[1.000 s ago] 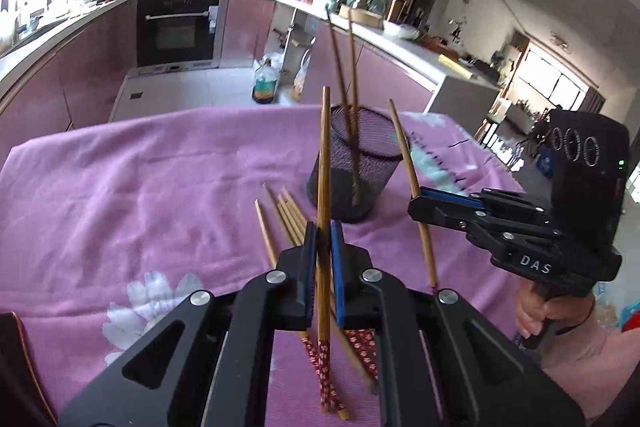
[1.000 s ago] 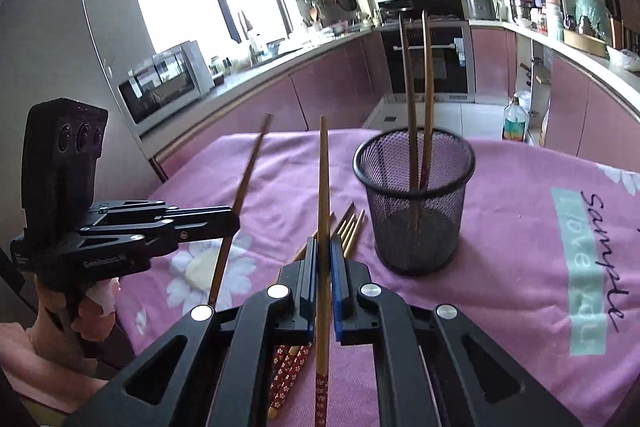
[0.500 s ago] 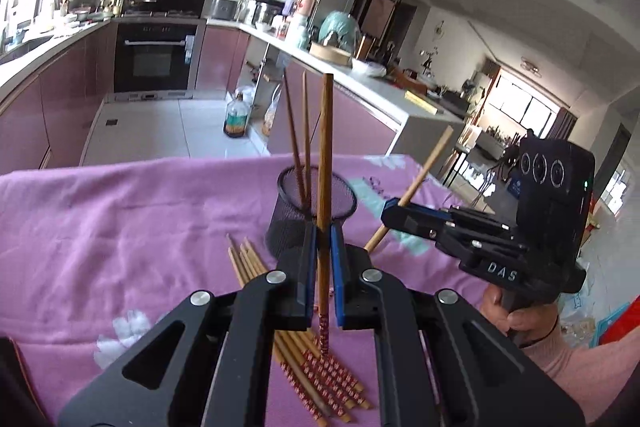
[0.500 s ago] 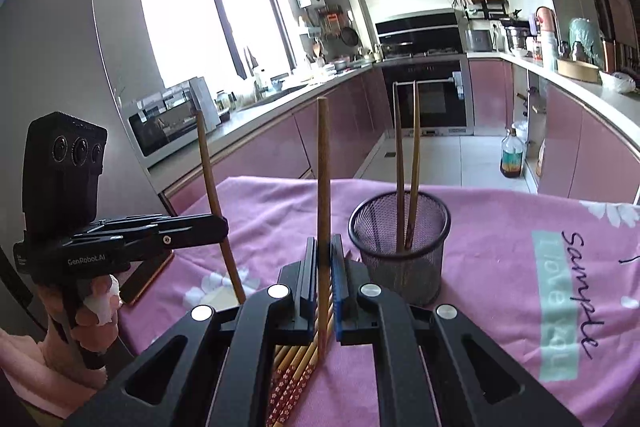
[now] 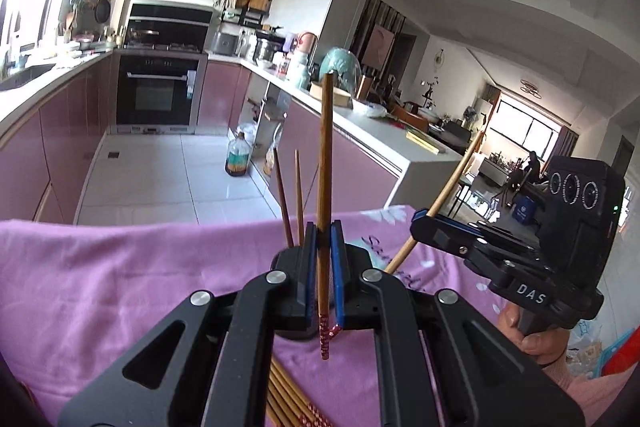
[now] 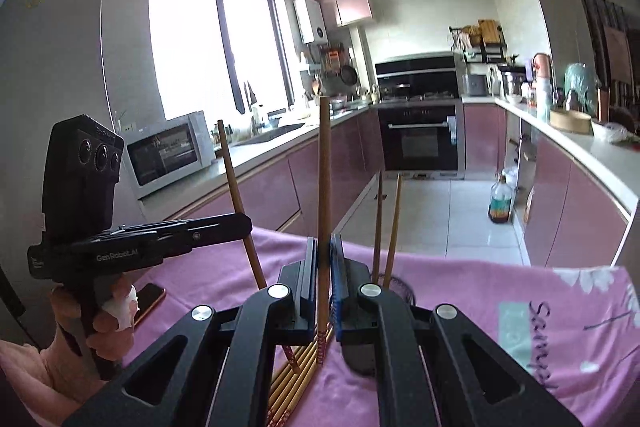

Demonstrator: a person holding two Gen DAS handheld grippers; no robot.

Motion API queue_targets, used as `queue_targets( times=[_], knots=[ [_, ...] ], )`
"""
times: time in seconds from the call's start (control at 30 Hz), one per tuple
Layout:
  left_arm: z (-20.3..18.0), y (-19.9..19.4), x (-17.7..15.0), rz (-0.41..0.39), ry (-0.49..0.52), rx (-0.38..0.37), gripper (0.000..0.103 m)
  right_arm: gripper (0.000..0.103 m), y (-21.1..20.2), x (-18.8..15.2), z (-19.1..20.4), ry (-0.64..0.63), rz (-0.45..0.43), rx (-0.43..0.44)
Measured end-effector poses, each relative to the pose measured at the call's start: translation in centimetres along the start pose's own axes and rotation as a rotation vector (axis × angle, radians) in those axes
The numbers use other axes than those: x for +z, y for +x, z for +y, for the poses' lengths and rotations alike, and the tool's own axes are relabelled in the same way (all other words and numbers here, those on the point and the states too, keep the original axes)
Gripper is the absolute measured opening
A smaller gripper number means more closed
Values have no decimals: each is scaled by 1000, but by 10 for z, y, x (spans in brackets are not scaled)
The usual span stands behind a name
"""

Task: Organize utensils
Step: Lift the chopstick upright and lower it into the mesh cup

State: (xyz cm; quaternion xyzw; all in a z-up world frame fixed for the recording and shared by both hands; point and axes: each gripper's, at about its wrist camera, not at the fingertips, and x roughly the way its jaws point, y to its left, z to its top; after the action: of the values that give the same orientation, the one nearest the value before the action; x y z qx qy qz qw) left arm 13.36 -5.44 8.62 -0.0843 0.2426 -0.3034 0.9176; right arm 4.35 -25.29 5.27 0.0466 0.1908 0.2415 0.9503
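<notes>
My left gripper (image 5: 320, 239) is shut on a wooden chopstick (image 5: 325, 163) held upright, red-patterned end down. My right gripper (image 6: 322, 255) is shut on another chopstick (image 6: 325, 179), also upright. Each gripper shows in the other's view, holding its tilted chopstick: the right gripper (image 5: 424, 223) and the left gripper (image 6: 244, 223). The black mesh holder (image 6: 400, 285) is mostly hidden behind the jaws; two chopsticks (image 6: 386, 223) stand in it, also in the left wrist view (image 5: 290, 199). Several loose chopsticks (image 6: 296, 383) lie on the pink tablecloth (image 5: 100, 275) below both grippers.
A phone (image 6: 150, 301) lies on the cloth near the left hand. Kitchen counters, an oven (image 5: 158, 91) and a bottle (image 5: 236, 159) on the floor stand beyond the table's far edge.
Both grippers have risen and tipped upward with their chopsticks. The holder has dropped behind the jaws and the loose chopsticks have slid to the bottom of both views.
</notes>
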Motion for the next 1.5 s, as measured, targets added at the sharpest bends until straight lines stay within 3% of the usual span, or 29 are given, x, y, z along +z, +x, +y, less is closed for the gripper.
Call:
queue_targets(
  times=[0.2, 0.47, 0.77, 1.2, 1.5],
  knots=[
    [-9, 2, 20, -22, 8, -3, 7, 5, -6, 16, -7, 0, -45, -9],
    [-15, 15, 33, -50, 23, 50, 7, 5, 5, 27, -18, -10, -69, -57],
    [-7, 51, 22, 45, 42, 95, 7, 5, 37, 13, -30, 10, 38, -78],
    [9, 97, -4, 213, 60, 81, 7, 5, 71, -8, -41, 23, 219, -97],
    [26, 118, 1, 236, 33, 88, 8, 5, 93, -10, -50, 58, 261, -107]
  ],
)
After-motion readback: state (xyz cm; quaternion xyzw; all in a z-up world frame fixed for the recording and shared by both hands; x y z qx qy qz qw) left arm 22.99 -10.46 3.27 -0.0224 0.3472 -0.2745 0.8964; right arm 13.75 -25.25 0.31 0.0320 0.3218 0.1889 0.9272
